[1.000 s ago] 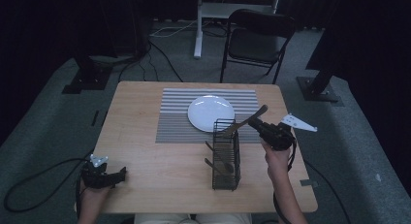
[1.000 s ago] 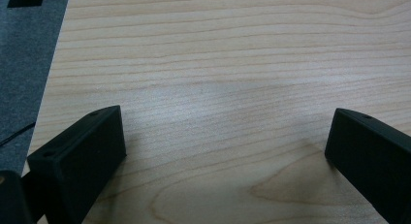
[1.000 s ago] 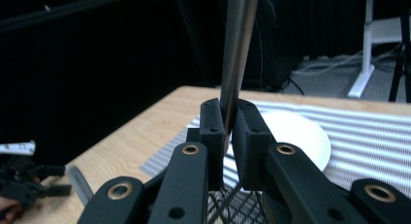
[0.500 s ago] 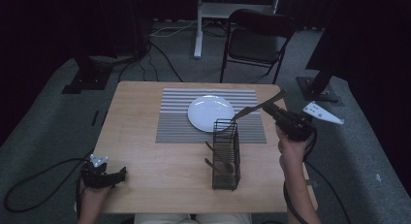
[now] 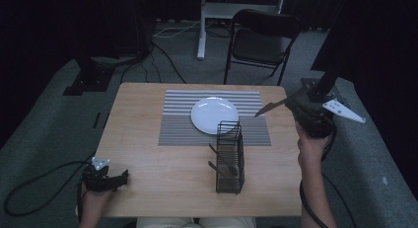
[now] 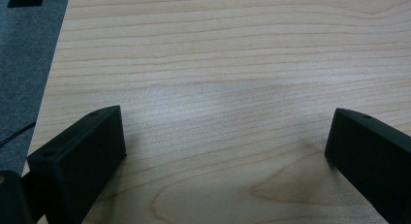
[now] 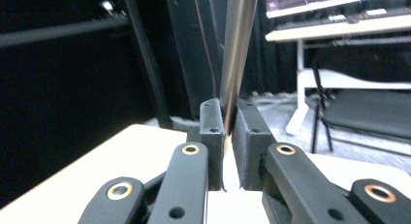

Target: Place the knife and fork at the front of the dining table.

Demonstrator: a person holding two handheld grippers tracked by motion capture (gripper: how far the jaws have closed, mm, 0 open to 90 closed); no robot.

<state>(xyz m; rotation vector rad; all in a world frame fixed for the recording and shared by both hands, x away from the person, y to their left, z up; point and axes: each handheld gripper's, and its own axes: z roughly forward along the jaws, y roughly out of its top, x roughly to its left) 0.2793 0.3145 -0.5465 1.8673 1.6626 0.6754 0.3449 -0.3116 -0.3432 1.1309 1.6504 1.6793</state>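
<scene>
My right gripper [image 5: 292,103] hovers above the table's right edge, shut on a silvery knife [image 5: 270,107] whose tip points left toward the white plate [image 5: 214,114]. In the right gripper view the blade [image 7: 237,49] rises from between the pinched pads of that gripper [image 7: 228,132]. A black wire caddy [image 5: 229,156] with wooden-handled utensils stands in front of the plate. The plate lies on a striped grey placemat [image 5: 177,124]. At the near left corner my left gripper [image 5: 122,177] rests low over the wood, open, with bare tabletop between its jaws [image 6: 225,132].
The wooden table [image 5: 148,154] sits on grey carpet. A black folding chair [image 5: 263,38] stands behind it. Dark stand bases [image 5: 88,77] flank the far corners. A cable [image 5: 39,188] trails on the floor at the left.
My right hand has lifted and moved right, carrying the knife away from the caddy to the table's right edge. The left gripper has stayed put.
</scene>
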